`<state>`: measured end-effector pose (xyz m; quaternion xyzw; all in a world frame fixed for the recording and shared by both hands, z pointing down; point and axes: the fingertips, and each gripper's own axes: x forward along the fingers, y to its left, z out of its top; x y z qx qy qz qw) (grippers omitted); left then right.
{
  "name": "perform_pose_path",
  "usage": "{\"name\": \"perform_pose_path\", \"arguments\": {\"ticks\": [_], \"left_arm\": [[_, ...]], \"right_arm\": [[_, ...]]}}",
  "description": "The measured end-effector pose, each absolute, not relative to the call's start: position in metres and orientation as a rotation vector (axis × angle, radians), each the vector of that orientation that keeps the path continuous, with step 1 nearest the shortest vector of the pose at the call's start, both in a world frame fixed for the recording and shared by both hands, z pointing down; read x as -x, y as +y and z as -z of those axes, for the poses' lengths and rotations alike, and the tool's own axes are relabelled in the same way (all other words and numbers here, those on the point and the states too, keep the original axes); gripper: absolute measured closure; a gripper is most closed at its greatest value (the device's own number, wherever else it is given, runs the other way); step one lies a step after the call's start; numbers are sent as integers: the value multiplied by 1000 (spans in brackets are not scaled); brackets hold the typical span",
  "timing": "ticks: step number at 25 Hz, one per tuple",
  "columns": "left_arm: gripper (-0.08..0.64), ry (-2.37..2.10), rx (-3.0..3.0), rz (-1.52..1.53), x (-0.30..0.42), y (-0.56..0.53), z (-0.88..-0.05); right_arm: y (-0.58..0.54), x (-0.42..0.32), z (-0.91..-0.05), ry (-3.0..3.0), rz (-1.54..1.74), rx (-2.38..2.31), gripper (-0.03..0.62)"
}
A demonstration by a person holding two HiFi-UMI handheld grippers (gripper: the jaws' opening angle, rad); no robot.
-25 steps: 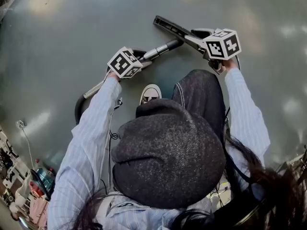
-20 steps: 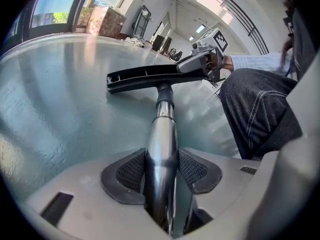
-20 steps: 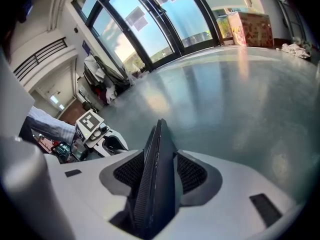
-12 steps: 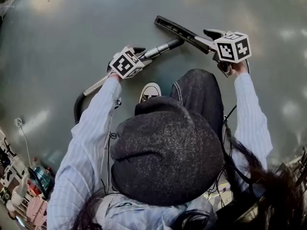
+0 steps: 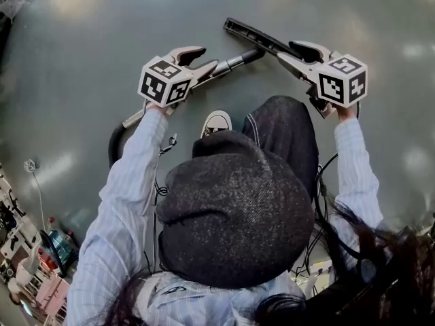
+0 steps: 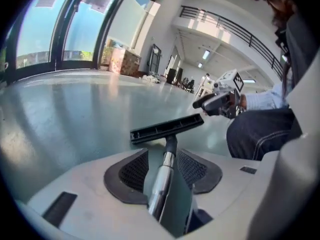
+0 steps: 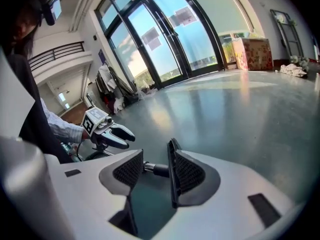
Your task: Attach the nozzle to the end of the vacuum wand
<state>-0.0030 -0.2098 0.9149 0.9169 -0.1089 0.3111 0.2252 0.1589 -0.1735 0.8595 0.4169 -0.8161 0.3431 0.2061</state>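
Note:
The silver vacuum wand (image 5: 231, 63) lies on the grey floor with the black nozzle (image 5: 262, 39) joined to its far end. My left gripper (image 5: 206, 58) hovers open above the wand; its jaws have just been closing slightly, and nothing is pressed between them. In the left gripper view the wand (image 6: 161, 184) runs below the gap to the nozzle (image 6: 167, 128). My right gripper (image 5: 287, 50) is open over the nozzle's near end; its jaws have just been opening. In the right gripper view the nozzle (image 7: 172, 179) shows edge-on beneath the gap, apart from the pads.
A black hose (image 5: 114, 145) curves back from the wand at the left. The person's jeans knee (image 5: 285, 128) and a shoe (image 5: 216, 123) sit just behind the wand. Clutter (image 5: 41, 263) stands at the lower left. Glass doors (image 7: 165, 39) and boxes (image 7: 255, 54) are far off.
Both grippers have let go and risen: the left off the wand, the right off the nozzle. Wand and nozzle stay joined on the floor.

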Motion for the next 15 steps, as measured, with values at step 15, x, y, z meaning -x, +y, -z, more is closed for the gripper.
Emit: {"name": "perform_pose_path", "arguments": {"ticks": [15], "left_arm": [[555, -392, -2473, -686, 2, -211, -878]], "right_arm": [[-178, -130, -841, -2390, -811, -1350, 588]]}}
